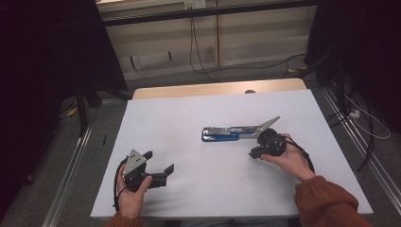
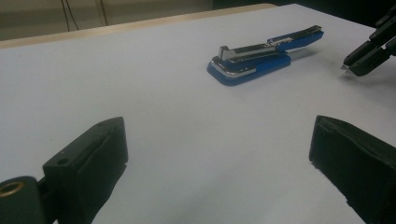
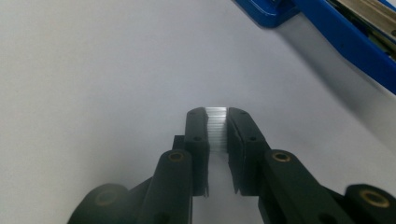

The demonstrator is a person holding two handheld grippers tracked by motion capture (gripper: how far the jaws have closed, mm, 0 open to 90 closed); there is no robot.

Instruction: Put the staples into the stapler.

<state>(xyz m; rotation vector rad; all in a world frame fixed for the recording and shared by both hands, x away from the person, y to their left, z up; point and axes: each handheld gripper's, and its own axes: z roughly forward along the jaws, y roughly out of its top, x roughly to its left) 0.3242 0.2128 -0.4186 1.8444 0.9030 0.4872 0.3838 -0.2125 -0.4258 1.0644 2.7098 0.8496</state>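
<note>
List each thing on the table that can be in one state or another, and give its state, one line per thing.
Stapler: opened out, top arm swung back, lying flat on the table.
Strip of staples: clamped between the right gripper's pads, off the table.
Right gripper: shut on the strip of staples, beside the stapler.
Left gripper: open, jaws wide apart, nothing between them.
Table: white top, bare around the stapler.

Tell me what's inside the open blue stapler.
The stapler lies opened on the table, its silver staple channel exposed. Whether staples sit in it is too small to tell. The right gripper is shut on a strip of staples beside it, not yet loaded.
</note>
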